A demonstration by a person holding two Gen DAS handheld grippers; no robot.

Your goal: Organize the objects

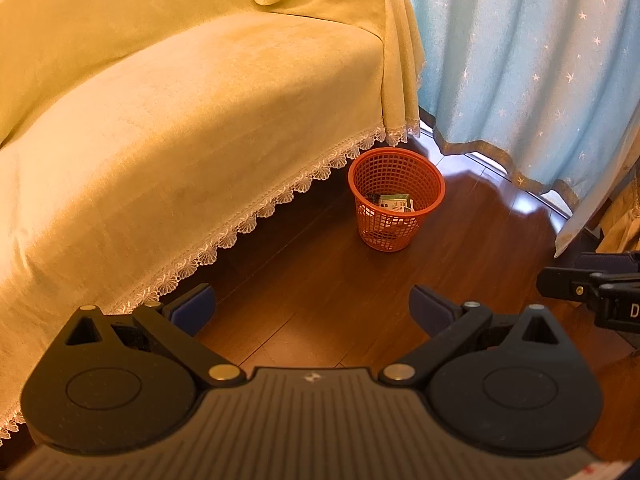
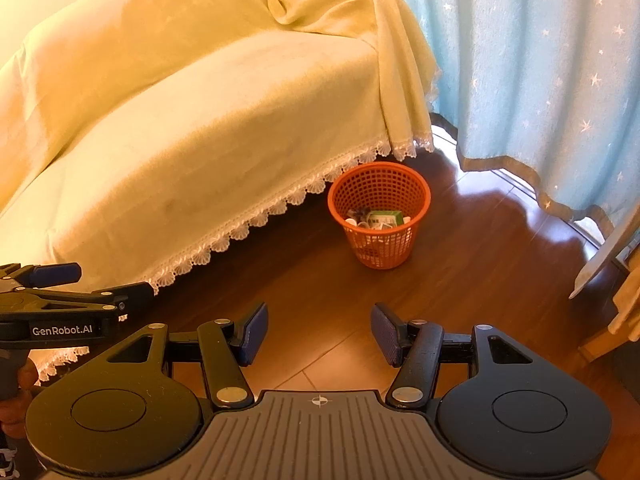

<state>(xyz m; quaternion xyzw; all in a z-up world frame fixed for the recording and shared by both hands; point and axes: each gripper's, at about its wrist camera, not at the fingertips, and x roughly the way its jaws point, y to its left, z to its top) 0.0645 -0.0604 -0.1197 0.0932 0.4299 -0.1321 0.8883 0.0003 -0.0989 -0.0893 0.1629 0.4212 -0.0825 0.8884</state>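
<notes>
Near the middle of both wrist views, the orange plastic mesh basket is standing on the dark wooden floor, just beside the lace-trimmed yellow sofa cover, already holding a green-and-white box and other small items. Left gripper and right gripper are both gaping wide, carrying nothing. Judging by this, the sorting is between items or finishing; any next move is calling for finding another loose object, none showing here
</notes>
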